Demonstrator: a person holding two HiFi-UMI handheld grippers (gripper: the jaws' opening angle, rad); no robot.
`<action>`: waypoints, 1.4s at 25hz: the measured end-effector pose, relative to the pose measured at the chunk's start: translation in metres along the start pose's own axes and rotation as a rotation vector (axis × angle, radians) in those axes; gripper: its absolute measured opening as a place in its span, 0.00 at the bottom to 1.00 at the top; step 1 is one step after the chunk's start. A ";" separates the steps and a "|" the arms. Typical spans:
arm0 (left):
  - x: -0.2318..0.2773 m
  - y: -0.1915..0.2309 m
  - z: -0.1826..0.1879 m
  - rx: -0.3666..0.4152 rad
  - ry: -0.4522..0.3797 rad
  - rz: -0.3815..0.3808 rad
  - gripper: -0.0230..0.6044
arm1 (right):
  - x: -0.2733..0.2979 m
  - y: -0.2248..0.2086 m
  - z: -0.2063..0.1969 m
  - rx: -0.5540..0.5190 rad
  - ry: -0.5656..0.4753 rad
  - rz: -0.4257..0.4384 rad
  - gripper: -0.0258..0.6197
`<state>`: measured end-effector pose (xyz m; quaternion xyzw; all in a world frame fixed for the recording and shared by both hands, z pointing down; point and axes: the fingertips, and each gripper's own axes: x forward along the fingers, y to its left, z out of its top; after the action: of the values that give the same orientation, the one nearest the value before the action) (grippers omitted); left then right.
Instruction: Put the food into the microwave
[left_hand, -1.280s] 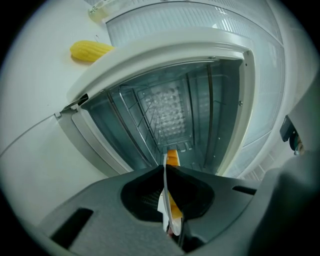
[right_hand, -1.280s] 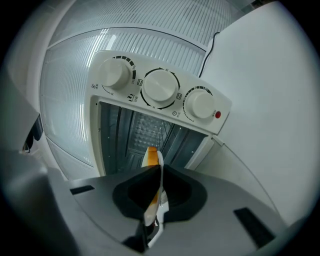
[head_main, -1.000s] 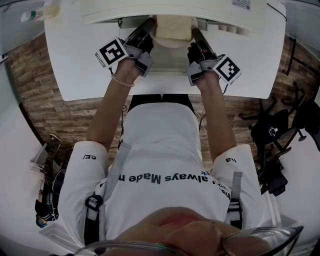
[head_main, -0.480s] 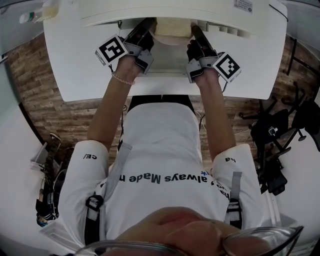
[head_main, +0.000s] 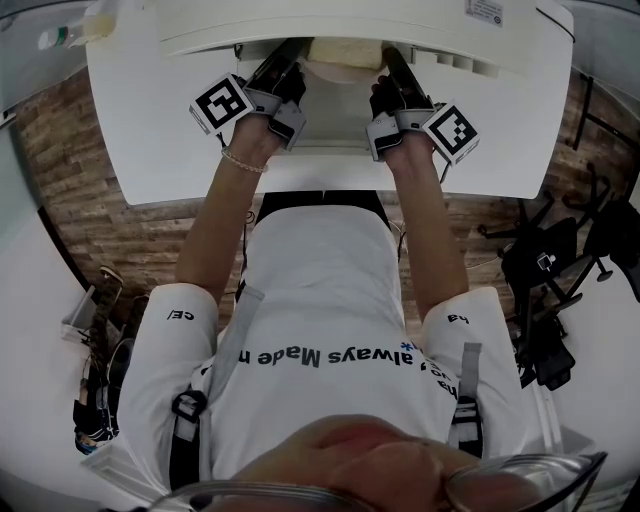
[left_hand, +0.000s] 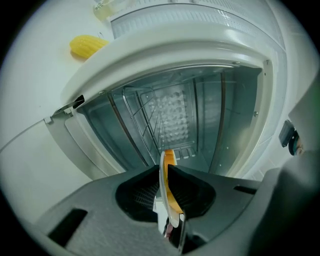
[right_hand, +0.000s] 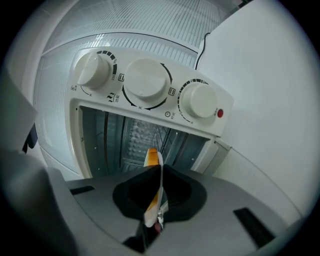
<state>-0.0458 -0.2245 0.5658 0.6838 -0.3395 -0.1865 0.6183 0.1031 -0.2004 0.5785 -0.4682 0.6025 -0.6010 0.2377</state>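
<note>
— How are the tongs seen?
— The left gripper (left_hand: 164, 169) and the right gripper (right_hand: 157, 172) are both clenched on the plate (head_main: 340, 76), one at each side of its rim.
— Where is the food found?
— The food (head_main: 346, 52) is carried on the plate, at the open mouth of the microwave (head_main: 300, 25).

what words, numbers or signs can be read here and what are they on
"always Made": person's shirt, upside down, rest cut off.
Sleeve prints: unclear.
Square black-and-white markers, no words: left marker cube, right marker cube.
Microwave control panel marks: too small to read.
Sticker on the microwave: too small to read.
</note>
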 end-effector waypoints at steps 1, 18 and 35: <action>-0.002 0.001 -0.001 0.006 0.001 0.005 0.08 | 0.001 0.000 0.001 0.003 -0.005 0.002 0.07; -0.027 -0.008 -0.024 -0.077 -0.009 -0.023 0.09 | 0.016 0.003 0.007 0.009 -0.022 0.004 0.07; -0.002 -0.006 -0.052 -0.114 0.041 -0.004 0.08 | 0.024 0.006 0.011 0.008 -0.029 0.013 0.07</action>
<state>-0.0104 -0.1856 0.5684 0.6519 -0.3143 -0.1929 0.6626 0.1005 -0.2272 0.5778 -0.4720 0.5997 -0.5951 0.2519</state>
